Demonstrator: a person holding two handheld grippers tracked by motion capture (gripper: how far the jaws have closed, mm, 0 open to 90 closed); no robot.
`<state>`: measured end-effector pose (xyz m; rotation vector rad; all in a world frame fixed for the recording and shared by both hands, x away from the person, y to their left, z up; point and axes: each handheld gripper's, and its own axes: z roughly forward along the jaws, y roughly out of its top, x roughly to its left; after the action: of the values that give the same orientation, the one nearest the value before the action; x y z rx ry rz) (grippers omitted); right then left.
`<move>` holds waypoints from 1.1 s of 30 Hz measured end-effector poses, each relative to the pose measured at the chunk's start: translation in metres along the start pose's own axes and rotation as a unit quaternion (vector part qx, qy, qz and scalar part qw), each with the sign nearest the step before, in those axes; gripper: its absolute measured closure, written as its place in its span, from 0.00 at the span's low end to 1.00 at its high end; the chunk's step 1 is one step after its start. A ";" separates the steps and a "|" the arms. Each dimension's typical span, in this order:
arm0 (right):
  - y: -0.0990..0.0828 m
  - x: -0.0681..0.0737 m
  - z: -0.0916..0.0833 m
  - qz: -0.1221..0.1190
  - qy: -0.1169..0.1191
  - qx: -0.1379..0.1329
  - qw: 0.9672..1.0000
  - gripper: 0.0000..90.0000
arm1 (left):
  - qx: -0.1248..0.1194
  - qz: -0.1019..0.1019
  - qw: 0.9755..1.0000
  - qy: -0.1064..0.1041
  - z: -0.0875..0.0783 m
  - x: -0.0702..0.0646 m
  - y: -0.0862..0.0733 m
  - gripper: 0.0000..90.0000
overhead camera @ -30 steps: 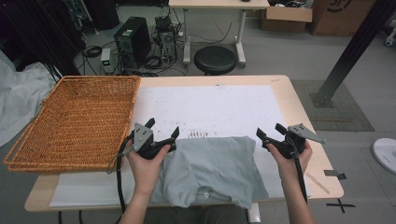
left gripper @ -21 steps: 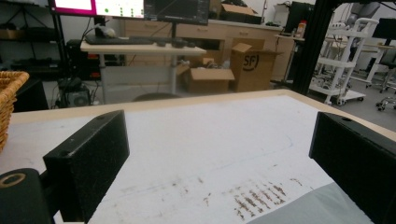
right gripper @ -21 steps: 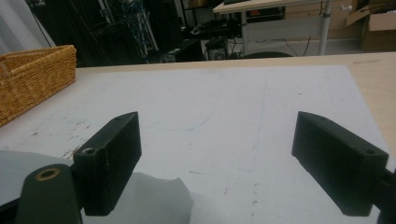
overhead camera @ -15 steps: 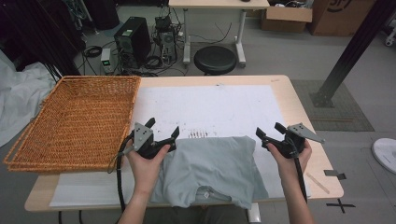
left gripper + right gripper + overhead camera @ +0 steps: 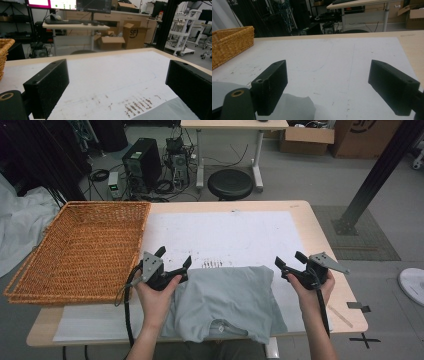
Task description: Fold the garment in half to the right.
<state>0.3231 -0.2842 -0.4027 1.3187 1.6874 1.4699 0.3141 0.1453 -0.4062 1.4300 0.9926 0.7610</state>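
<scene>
A grey folded T-shirt (image 5: 230, 302) lies flat on the white mat (image 5: 225, 235) at the near side of the table. My left gripper (image 5: 174, 257) hovers open at the shirt's far left corner, nothing between its jaws. My right gripper (image 5: 290, 260) stands open at the shirt's far right corner, also holding nothing. In the left gripper view the open gripper (image 5: 125, 82) frames the mat, and a grey shirt edge (image 5: 170, 112) shows at the lower right. In the right gripper view the open gripper (image 5: 332, 80) looks over the mat, the shirt corner (image 5: 294, 107) lying under the left jaw.
A large wicker basket (image 5: 80, 250) rests on the table's left part, overhanging the left edge. Brown smudges (image 5: 212, 264) mark the mat just beyond the shirt. Behind the table are a black stool (image 5: 230, 184), a computer tower (image 5: 142, 164) and cardboard boxes (image 5: 305, 140).
</scene>
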 end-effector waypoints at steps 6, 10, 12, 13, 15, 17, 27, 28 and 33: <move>0.002 -0.001 -0.003 -0.001 0.003 -0.005 1.000 0.18 | 0.001 0.002 1.000 0.000 -0.006 0.001 0.000 0.08; 0.001 -0.001 -0.004 -0.002 0.006 -0.004 1.000 0.19 | 0.006 -0.003 1.000 -0.002 -0.010 0.003 -0.003 0.10; 0.000 0.000 -0.006 -0.001 0.009 -0.005 1.000 0.20 | 0.010 -0.002 1.000 -0.001 -0.011 0.003 -0.005 0.11; -0.001 0.000 -0.006 -0.001 0.012 -0.005 1.000 0.21 | 0.012 -0.003 1.000 -0.002 -0.012 0.002 -0.006 0.11; -0.002 0.002 -0.008 -0.002 0.014 -0.004 1.000 0.22 | 0.019 -0.006 1.000 -0.007 -0.012 0.001 -0.007 0.12; -0.004 0.002 -0.009 0.001 0.022 -0.003 1.000 0.24 | 0.030 -0.007 1.000 -0.007 -0.012 0.001 -0.009 0.13; -0.019 0.006 0.001 -0.005 0.047 0.027 0.999 0.32 | 0.091 -0.026 0.995 -0.030 -0.006 -0.001 -0.026 0.25; -0.021 0.007 0.003 -0.005 0.047 0.032 0.998 0.32 | 0.098 -0.027 0.994 -0.029 -0.007 0.000 -0.029 0.26; -0.029 0.005 0.010 0.004 0.054 0.052 0.997 0.35 | 0.133 -0.034 0.990 -0.022 -0.008 0.004 -0.041 0.29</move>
<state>0.3206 -0.2734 -0.4317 1.3219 1.8527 1.4986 0.3029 0.1510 -0.4459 1.6243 1.1346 0.5594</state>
